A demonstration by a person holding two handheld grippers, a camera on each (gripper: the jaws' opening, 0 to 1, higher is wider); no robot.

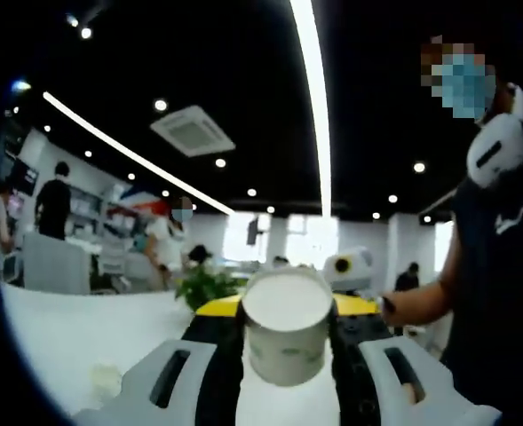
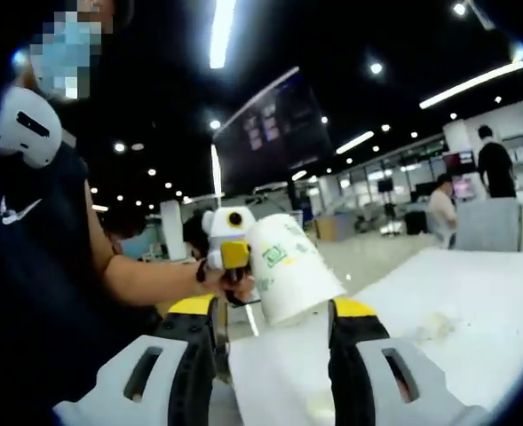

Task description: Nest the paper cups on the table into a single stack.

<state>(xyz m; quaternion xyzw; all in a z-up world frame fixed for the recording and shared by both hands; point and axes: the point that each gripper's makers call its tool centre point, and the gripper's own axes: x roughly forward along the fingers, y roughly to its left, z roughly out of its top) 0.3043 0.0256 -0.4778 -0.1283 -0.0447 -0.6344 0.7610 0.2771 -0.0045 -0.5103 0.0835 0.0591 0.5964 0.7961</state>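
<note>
Cup (image 1: 287,330) between left tool (image 1: 288,355) jaws — seemingly gripped.

One white paper cup (image 1: 287,330) sits between the left tongs (image 1: 288,373); one more paper cup (image 2: 289,268) lies tilted between the right tongs (image 2: 274,355). Beyond them, one white surface (image 1: 75,328).

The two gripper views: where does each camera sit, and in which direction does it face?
Left gripper view: rides on the left gripper, looking along its jaws at a paper cup held between them, base toward the lens; the person's forearm shows at right.
Right gripper view: rides on the right gripper, facing its own tilted paper cup; the person's arm shows at left.
Shared: the white table and the office ceiling lights.
</note>
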